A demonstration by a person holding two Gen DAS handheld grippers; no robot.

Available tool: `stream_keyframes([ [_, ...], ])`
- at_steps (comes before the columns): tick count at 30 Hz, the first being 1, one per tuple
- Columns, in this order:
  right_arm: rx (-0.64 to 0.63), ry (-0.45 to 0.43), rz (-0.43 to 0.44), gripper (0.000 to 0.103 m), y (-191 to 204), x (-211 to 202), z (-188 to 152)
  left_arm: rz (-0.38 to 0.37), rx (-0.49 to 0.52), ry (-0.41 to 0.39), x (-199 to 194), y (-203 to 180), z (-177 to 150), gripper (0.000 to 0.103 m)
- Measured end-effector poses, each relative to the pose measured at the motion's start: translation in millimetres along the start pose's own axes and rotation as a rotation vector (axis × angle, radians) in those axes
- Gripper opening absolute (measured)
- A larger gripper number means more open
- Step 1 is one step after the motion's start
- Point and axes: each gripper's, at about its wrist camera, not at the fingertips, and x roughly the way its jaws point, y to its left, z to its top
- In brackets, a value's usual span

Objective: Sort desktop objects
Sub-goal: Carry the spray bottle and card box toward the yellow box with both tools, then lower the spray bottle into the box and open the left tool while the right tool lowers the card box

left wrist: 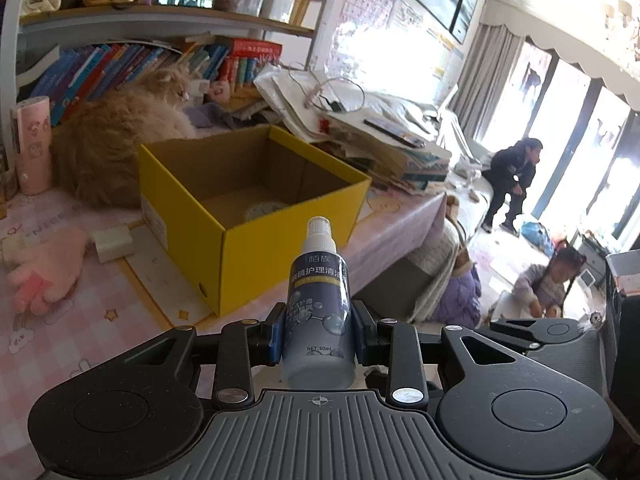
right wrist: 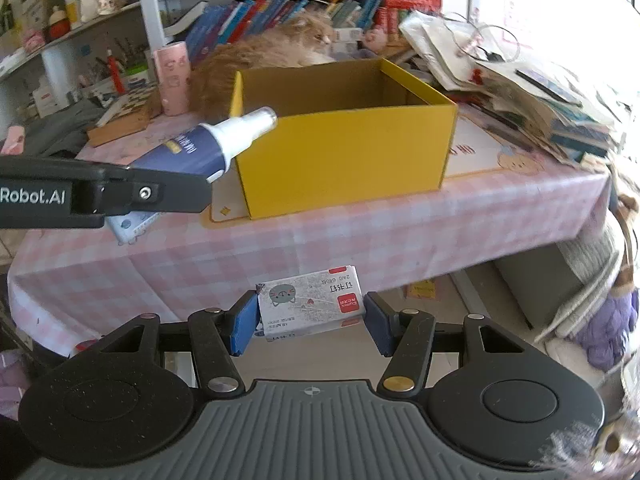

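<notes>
Left wrist view. The left gripper (left wrist: 318, 338) is clamping a small spray bottle (left wrist: 319, 312) between its blue pads, jaws drawn in tight against the dark-labelled body, white nozzle pointing away from the camera. The bottle is hanging in the air near the table edge, just short of the yellow box (left wrist: 256, 208). The box is sitting open on the pink checked tablecloth (left wrist: 120, 300); a pale round item is lying inside, too hidden to identify. A ginger cat (left wrist: 120, 148) is lying behind the box, touching its back wall. A pink plush hand (left wrist: 44, 276) is resting left of the box.

Right wrist view. The right gripper (right wrist: 310, 322) is pinching a small box of staples (right wrist: 312, 306), jaws partly closed on its short ends, held off the table in front of the tablecloth's hanging edge. The left gripper (right wrist: 120, 192) is showing at left, bottle (right wrist: 212, 144) tilted toward the yellow box (right wrist: 344, 152).
</notes>
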Motion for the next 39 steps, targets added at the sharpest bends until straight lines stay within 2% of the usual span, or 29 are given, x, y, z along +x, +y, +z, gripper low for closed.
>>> stream_keyframes([
  [8,-0.040,-0.039,-0.003,0.054,-6,11,23,0.028,0.006,-0.026,10,9,19,0.031],
  [17,0.005,-0.085,0.004,0.054,-35,26,67,0.057,0.035,-0.044,29,10,46,0.031],
  [28,-0.016,-0.126,0.053,0.054,-57,52,113,0.127,0.011,-0.051,55,21,77,0.031],
  [39,-0.072,-0.121,0.114,0.054,-72,86,149,0.183,-0.022,-0.014,95,35,96,0.031],
])
